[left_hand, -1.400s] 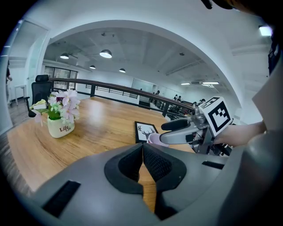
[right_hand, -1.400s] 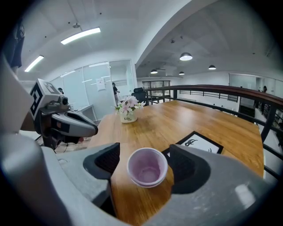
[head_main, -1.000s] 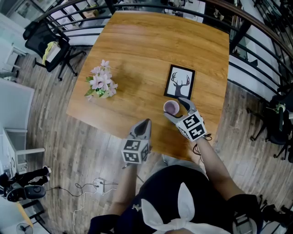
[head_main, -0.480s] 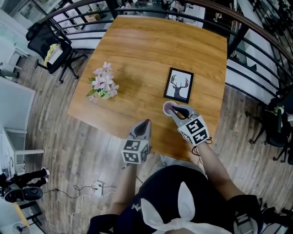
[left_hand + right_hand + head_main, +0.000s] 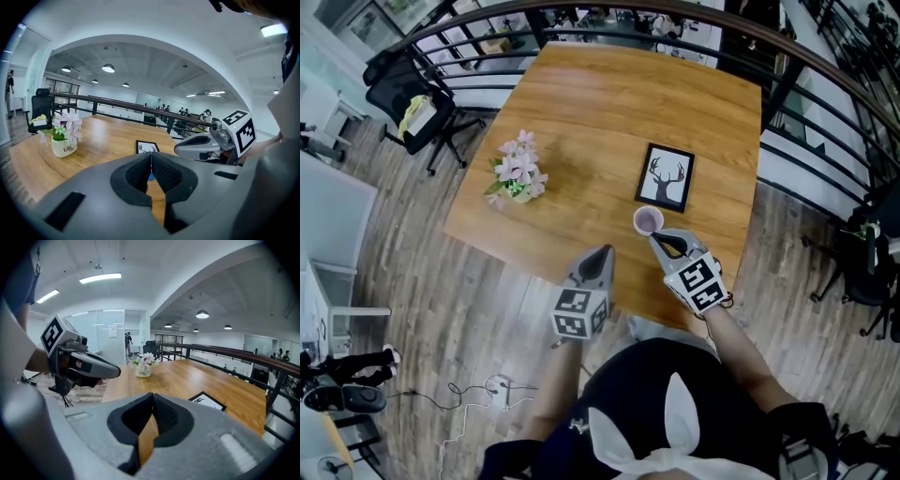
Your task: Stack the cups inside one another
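Pink cup (image 5: 649, 220) on bench (image 5: 581, 112), at 6 o'clock of deer picture (image 5: 667, 177). Right claw (image 5: 664, 242) at cup's 5 o'clock, just beside it; jaws have just been closing, now together, nothing between. Left claw (image 5: 601, 253) together, empty. Only one cup visible, so nesting is probably done. Next move: back away without knocking it.

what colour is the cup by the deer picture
Pale purple: the cup shows best in the head view, beside the framed deer picture.

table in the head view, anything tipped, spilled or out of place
Nothing stands out. The purple cup stands upright beside the deer picture, which lies flat; the flower pot is upright; no spill shows on the table.
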